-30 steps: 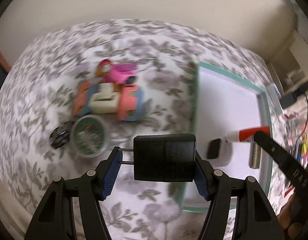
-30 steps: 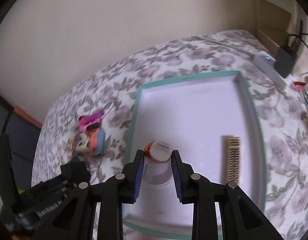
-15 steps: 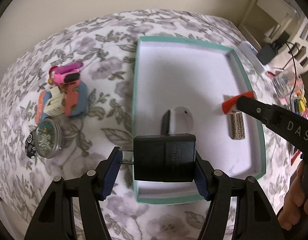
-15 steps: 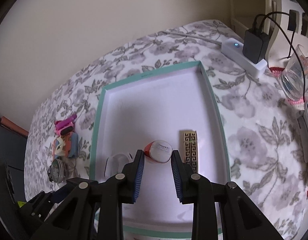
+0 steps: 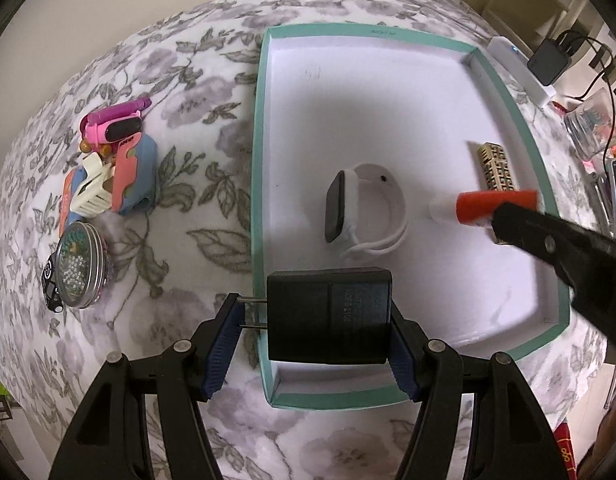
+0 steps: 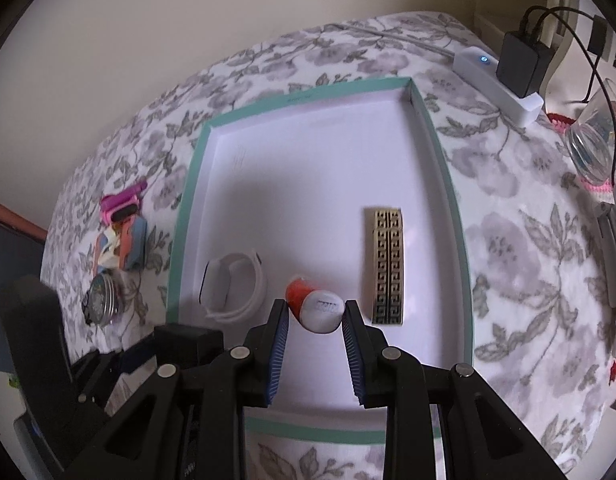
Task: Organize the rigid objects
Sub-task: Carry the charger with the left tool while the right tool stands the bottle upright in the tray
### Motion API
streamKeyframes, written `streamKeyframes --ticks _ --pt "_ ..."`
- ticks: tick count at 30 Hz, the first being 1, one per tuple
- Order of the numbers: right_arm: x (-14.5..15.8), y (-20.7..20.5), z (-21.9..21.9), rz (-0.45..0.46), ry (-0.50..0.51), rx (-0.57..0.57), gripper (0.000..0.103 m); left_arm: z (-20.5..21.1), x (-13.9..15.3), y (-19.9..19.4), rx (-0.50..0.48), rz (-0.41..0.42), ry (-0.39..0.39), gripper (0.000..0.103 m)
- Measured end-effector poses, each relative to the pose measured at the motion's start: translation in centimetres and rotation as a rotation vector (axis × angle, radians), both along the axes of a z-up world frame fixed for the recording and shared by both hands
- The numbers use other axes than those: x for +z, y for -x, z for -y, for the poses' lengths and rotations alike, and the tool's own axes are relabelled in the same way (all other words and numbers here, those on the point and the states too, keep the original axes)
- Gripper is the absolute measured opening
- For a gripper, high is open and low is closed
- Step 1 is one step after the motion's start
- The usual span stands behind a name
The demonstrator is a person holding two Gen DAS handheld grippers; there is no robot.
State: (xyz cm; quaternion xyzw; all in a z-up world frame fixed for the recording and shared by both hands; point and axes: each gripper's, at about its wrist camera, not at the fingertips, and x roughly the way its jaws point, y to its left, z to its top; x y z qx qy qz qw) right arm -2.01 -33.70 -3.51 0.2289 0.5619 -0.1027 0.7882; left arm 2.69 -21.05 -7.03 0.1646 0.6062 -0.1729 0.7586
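My left claw [image 5: 315,322] grips the black charger [image 5: 327,314] over the tray's [image 5: 547,216] near-left corner; my right claw [image 6: 315,322] clamps the glue tube [image 6: 315,310] above the tray's near middle.

left wrist view: looks steeply down from close above the near-left corner of the teal tray [image 5: 259,168]
right wrist view: also steep, close over the tray's [image 6: 447,176] near edge
shared: tray interior, white watch [image 5: 363,216], floral cloth

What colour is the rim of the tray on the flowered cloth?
The tray's rim is teal green, with a white inside. It shows best in the right wrist view.
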Motion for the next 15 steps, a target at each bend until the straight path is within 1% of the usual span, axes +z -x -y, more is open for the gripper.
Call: streamKeyframes --ticks 8,15 --pt "-1.0 0.5 -1.0 -0.066 0.022 0.046 0.03 0.2 -0.2 0.2 -0.018 0.01 -0.017 0.068" --pt "-1.9 0.7 -0.9 -0.108 0.025 0.052 0.03 0.4 -0.2 0.5 -0.028 0.016 -0.019 0.068"
